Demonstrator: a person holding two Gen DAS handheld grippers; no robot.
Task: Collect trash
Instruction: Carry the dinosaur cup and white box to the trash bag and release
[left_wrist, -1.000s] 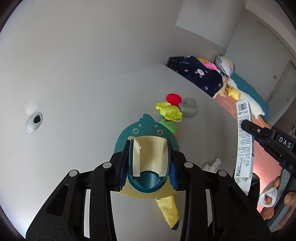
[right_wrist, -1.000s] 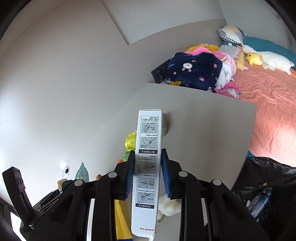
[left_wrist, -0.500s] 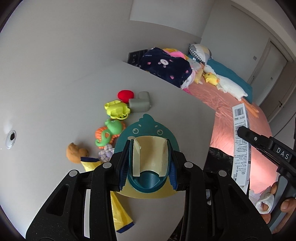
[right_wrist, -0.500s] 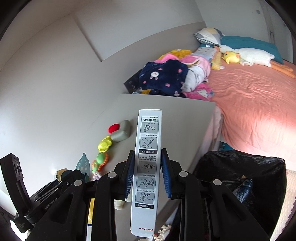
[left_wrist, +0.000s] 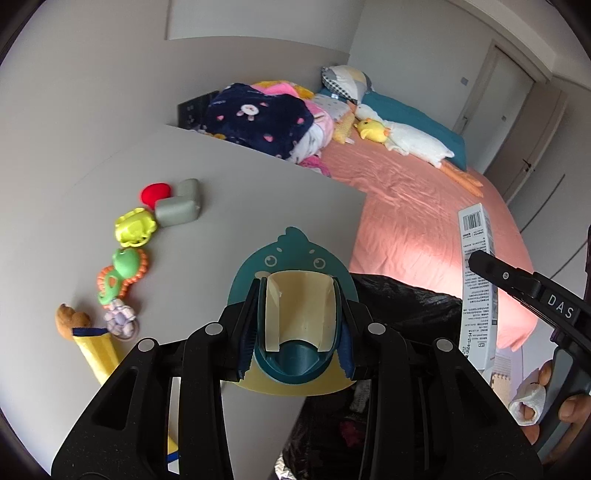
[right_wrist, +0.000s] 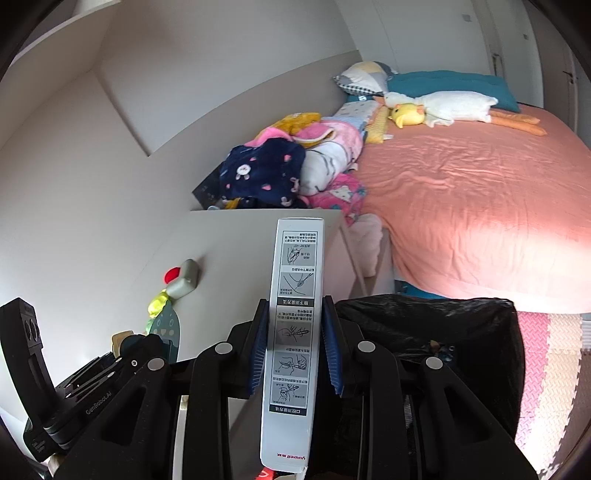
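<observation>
So you've both grippers clamped on trash — left gripper (left_wrist: 297, 332) on the teal bird-shaped holder (left_wrist: 291, 266), right gripper (right_wrist: 295, 347) on the long white box (right_wrist: 293, 325) (gripped mid-length for balance) — ready above the black bin bag (right_wrist: 461, 332).

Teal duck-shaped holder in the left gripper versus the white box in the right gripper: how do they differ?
The teal duck-shaped holder is rounded, with a face and a cream curved insert; the white box is long, narrow and flat-sided, printed with instruction drawings. The holder barely passes the left gripper; the box extends well past the right gripper at both ends. Both are clamped off the table, near the black trash bag.
</observation>
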